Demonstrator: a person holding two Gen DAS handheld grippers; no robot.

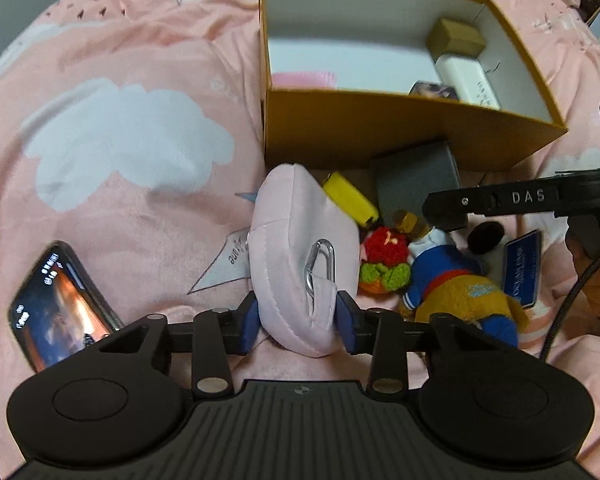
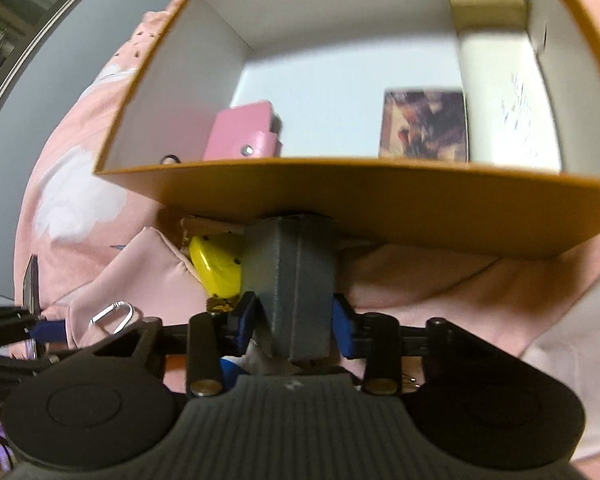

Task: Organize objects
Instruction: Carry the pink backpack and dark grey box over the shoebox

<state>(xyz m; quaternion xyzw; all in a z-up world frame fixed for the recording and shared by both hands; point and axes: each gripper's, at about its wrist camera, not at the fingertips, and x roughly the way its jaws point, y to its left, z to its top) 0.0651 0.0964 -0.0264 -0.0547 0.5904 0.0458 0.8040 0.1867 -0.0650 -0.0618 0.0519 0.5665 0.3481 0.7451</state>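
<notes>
Both wrist views look steeply down, sharing the box (image 1: pixel 380 136) (image 2: pixel 340 208).

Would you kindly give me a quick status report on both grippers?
Left gripper clamped on soft pink pouch. Right gripper closed on grey rectangular box. Open orange cardboard box directly ahead, near wall in the way.

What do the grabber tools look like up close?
Each gripper is matte black. The left gripper and the right gripper both have a ribbed dark grey plate in the middle, a round black bulge on each side, silver screw heads, and blue pads on the fingers. The right one carries white letters "DAS" on its side, and a black cable trails from it.
</notes>
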